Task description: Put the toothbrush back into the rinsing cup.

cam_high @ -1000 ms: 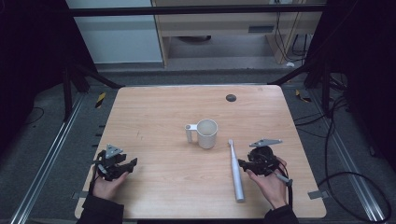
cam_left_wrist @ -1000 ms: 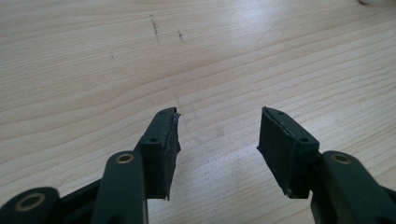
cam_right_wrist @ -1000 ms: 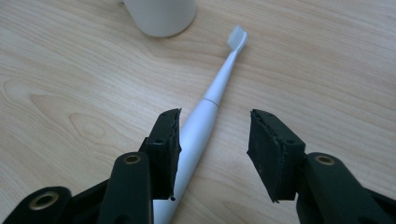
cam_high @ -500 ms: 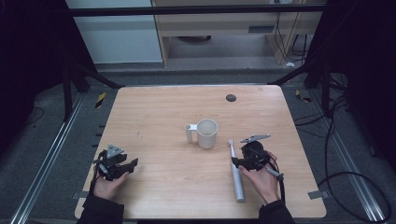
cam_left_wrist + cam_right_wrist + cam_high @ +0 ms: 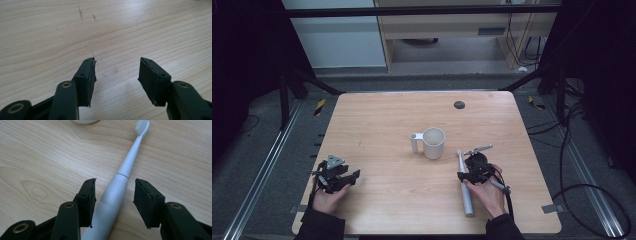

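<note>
Electric toothbrush (image 5: 117, 192) lies beside mug (image 5: 433, 143); right gripper (image 5: 113, 195) open, straddling handle: centre, then close squarely.

Left gripper (image 5: 116, 75) open, empty.

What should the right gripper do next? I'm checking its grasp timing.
Probably close. The right gripper is open, its fingers either side of the toothbrush handle, which lies flat on the table; the gap on the right looks wider, so centre slightly first.

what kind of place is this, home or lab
Most likely a lab or workshop recording setup, not a home: a bare wooden table sits inside a dark metal frame, loose cables trail over a grey floor, and a cabinet stands behind.
</note>
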Demonstrator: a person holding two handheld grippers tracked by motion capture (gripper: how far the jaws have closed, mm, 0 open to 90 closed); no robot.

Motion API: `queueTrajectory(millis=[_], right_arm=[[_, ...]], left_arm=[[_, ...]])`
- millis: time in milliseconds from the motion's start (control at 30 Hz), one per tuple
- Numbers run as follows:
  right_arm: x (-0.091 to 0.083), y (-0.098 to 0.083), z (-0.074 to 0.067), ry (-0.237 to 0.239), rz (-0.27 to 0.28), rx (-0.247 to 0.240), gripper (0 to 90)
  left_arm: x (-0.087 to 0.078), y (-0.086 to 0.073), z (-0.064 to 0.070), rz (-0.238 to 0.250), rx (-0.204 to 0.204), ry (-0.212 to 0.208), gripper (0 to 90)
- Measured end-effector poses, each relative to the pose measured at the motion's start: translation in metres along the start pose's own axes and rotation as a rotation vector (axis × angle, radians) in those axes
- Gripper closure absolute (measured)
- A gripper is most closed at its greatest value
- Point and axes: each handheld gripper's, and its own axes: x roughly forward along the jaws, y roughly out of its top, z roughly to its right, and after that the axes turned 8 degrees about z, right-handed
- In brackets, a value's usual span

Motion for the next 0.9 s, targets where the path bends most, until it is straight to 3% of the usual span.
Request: queueTrajectory(millis=[900], right_arm=[[0.02, 0.0, -0.004, -0.022, -0.09, 0.015, 57.8]], left_arm=[[0.001, 0.0, 0.001, -0.007, 0.003, -0.006, 46.5]])
